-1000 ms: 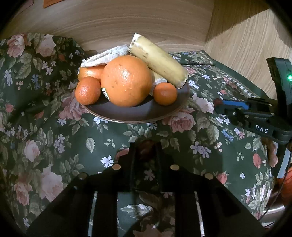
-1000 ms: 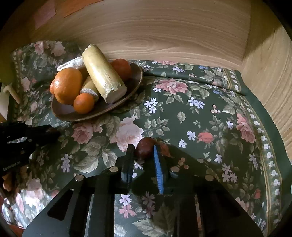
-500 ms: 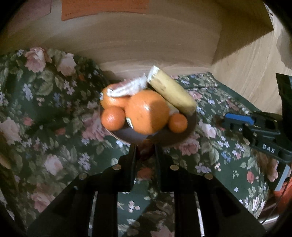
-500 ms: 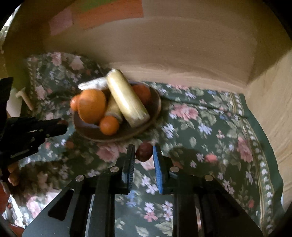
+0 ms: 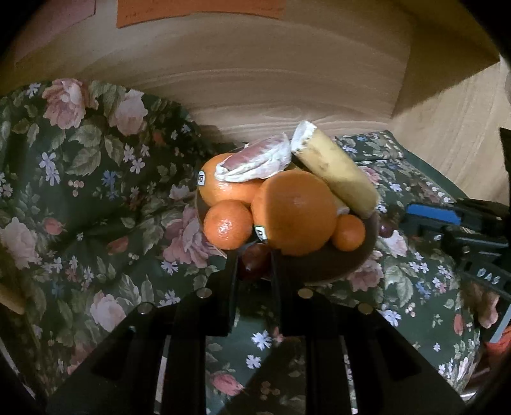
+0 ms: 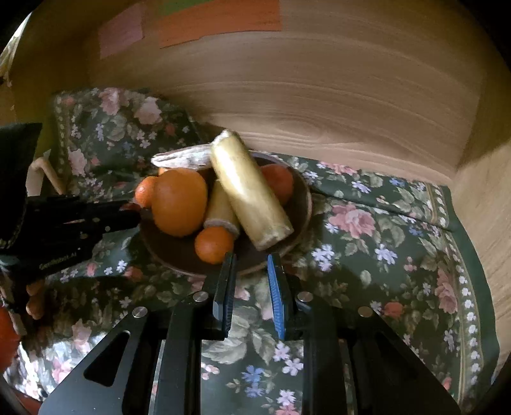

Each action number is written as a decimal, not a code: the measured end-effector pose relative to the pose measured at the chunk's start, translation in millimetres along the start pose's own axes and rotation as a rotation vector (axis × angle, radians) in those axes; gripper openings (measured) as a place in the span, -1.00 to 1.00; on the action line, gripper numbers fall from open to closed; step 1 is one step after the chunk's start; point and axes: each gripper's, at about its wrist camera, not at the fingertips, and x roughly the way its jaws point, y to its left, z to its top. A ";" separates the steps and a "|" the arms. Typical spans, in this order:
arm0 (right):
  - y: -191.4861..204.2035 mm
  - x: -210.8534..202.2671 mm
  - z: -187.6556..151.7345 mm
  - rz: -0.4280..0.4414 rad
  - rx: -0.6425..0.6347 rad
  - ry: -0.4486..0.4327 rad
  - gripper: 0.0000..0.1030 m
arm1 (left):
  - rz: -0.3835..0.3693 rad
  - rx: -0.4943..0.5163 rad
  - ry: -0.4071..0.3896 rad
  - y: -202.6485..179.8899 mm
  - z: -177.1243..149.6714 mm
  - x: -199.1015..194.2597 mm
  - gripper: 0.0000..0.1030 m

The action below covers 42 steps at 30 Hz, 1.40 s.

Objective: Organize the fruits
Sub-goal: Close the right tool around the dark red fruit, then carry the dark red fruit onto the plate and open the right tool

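Dark fruit (image 5: 254, 260) half hidden between left gripper (image 5: 254, 271) fingers.

Place: a home, a dining or living corner; nothing industrial shows
Cover: dark green cotton tablecloth printed with pink roses (image 6: 367, 242), rumpled as household linen is
Landmark: round dark brown wooden plate (image 6: 303, 204) on the cloth, heaped with cut fruit and oranges
Behind the plate: pale wood-grain laminate wall panels (image 6: 319, 105) meeting in a corner
Above the plate: orange paper notes (image 5: 198, 9) stuck on that wall
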 end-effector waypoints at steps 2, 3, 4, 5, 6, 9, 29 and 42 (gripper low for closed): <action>-6.5 -3.4 -1.3 -0.004 0.016 0.004 -0.64 | -0.003 -0.003 0.005 1.7 0.4 4.3 -0.64; -9.7 -4.6 -2.5 -0.008 0.021 0.009 -0.64 | -0.005 -0.004 0.007 1.9 0.4 5.8 -0.64; -12.2 -5.3 -4.0 -0.013 0.022 0.016 -0.62 | -0.008 -0.003 0.009 3.6 0.2 6.9 -0.64; -14.2 -5.6 -6.5 -0.020 0.022 0.022 -0.61 | -0.010 -0.003 0.010 3.5 -0.1 8.3 -0.64; -15.2 -4.9 -8.2 -0.026 0.020 0.028 -0.55 | -0.011 -0.002 0.010 2.9 -0.1 9.9 -0.64; -15.3 1.1 -12.3 -0.043 0.003 0.049 -0.41 | -0.011 0.001 0.016 2.5 -0.3 15.0 -0.64; -16.2 41.9 -5.8 -0.067 -0.029 0.120 -0.64 | -0.032 -0.023 0.015 5.2 -7.1 10.2 -0.11; 15.0 17.4 5.2 -0.026 -0.060 0.055 -0.64 | 0.013 -0.038 -0.078 9.4 -12.3 -28.8 -0.11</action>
